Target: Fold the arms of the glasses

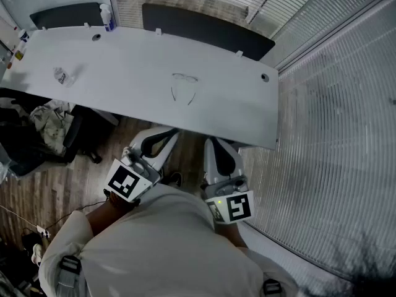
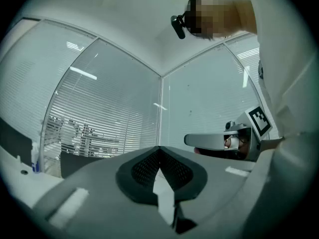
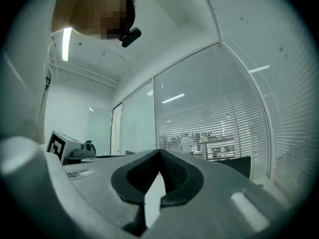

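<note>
A pair of thin-framed glasses lies near the middle of the white table, both arms spread open and pointing toward me. Both grippers are held close to my body, short of the table's near edge and well apart from the glasses. My left gripper is shut with nothing between its jaws. My right gripper also has its jaws together and holds nothing. Neither gripper view shows the glasses, only glass walls with blinds.
A small bottle stands at the table's far edge and a crumpled clear object lies at its left. Dark chairs stand behind the table. An office chair with clothing is at my left, and a glass wall at my right.
</note>
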Demonstrator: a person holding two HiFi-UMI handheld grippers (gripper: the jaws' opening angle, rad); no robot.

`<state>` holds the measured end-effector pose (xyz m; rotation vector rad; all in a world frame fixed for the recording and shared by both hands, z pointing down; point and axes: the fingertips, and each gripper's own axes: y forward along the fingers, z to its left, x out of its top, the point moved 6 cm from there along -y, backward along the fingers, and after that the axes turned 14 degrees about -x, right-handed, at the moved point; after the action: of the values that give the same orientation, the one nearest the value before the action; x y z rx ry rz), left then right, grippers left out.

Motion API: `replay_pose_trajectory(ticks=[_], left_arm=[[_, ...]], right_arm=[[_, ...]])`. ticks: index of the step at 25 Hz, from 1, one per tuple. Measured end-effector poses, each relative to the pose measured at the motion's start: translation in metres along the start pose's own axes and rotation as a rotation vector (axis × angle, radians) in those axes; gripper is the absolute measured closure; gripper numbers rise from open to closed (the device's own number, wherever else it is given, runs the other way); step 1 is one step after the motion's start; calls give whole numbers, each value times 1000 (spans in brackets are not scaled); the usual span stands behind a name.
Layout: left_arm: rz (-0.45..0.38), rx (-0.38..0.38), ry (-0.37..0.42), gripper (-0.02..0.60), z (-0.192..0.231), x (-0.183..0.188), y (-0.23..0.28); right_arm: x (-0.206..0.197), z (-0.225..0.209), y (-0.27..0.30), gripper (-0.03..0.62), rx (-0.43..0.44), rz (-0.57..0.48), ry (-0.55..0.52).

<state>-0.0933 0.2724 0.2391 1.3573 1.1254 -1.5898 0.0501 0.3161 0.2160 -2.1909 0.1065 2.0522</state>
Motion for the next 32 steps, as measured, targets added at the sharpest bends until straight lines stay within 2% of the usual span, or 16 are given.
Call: replay_pose_trajectory(ticks=[5, 9, 14, 21, 32], left_arm=[[17, 19, -18, 578, 5, 1, 3], [-5, 11, -24, 578, 3, -2, 4], [2, 7, -25, 578, -1, -2, 9], [22, -1, -15, 578, -18, -11, 28], [49, 19, -48, 578, -36, -27, 59]], right_arm=[[0, -2, 3, 595, -6, -17, 10], [-1, -6, 3, 595, -8, -10, 18], [5, -14, -1, 594, -2, -33, 79], [3, -40, -16, 594, -2, -32, 107], [-9, -73, -24, 592, 15, -11, 140]])
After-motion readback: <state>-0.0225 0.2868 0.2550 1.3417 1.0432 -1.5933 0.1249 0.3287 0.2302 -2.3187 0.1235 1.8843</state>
